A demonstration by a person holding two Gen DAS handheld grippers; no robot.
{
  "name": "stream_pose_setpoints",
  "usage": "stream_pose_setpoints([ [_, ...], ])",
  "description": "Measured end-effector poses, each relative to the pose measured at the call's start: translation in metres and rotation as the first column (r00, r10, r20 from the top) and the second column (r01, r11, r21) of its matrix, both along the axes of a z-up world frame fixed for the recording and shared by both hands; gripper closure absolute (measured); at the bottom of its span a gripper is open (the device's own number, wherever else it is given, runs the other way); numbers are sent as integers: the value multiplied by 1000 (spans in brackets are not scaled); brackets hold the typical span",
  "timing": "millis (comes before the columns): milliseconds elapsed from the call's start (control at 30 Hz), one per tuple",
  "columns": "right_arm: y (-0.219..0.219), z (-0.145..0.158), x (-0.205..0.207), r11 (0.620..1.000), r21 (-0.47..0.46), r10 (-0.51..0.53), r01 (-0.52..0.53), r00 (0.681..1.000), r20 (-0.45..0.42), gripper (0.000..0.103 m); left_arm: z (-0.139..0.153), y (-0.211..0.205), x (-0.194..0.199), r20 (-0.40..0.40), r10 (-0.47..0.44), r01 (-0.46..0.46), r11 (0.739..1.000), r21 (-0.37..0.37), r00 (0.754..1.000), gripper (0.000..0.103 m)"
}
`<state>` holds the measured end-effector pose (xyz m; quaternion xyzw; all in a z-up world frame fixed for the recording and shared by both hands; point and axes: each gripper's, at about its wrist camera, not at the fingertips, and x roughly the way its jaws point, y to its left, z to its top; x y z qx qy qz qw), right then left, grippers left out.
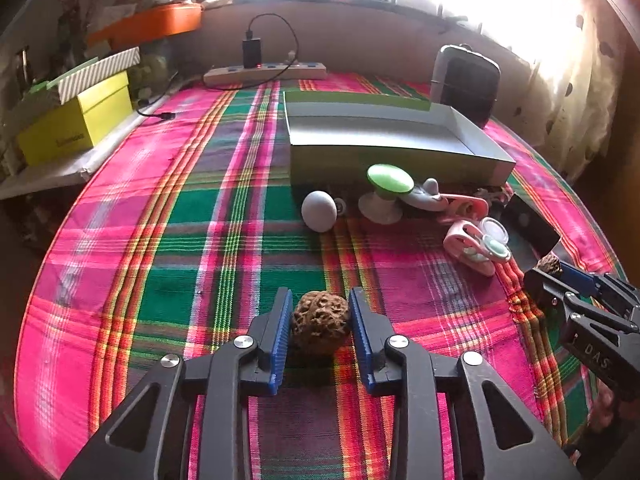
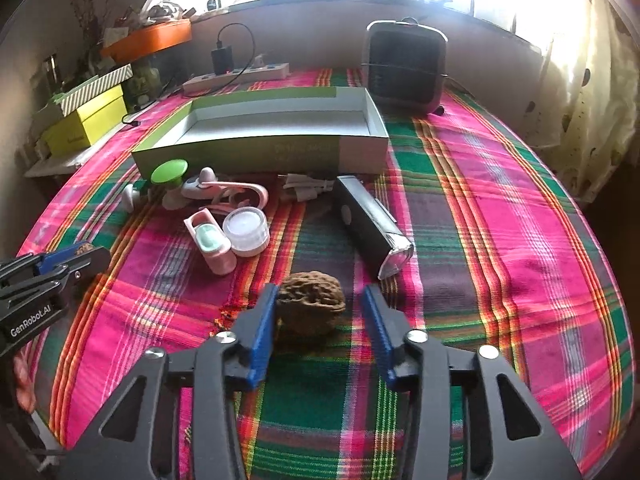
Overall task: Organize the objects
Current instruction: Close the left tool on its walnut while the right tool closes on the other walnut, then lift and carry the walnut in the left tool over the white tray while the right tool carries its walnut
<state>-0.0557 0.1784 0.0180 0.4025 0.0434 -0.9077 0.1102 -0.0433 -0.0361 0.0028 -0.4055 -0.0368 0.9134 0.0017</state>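
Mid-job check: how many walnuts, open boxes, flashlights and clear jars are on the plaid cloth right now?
walnuts: 2 (left walnut, right walnut)
open box: 1
black flashlight: 1
clear jar: 1
total: 5

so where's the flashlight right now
Right wrist view: the flashlight lies on the cloth right of centre, between the box and the right claw, beside the clear jar.
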Motion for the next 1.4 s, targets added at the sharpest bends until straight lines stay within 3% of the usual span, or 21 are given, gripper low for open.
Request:
stream_pose_setpoints([
  [67,0,0,0,1000,3,2,-2,1000,0,69,0,1,0,0,0,0,1000,-1,1000,76],
  [433,0,1,-1,1000,-9,1,-1,1000,9,69,2,3,-1,5,-5,5,1000,2,1000,77],
  [767,1,21,-14,1000,-21,14,-15,1000,-26,69,27,3,-17,-32,-22,23,1000,14,999,77],
  [1400,-18,53,-97,996,-35,84,-86,995,-54,69,55,3,-109,-48,-69,71,997,27,996,77],
])
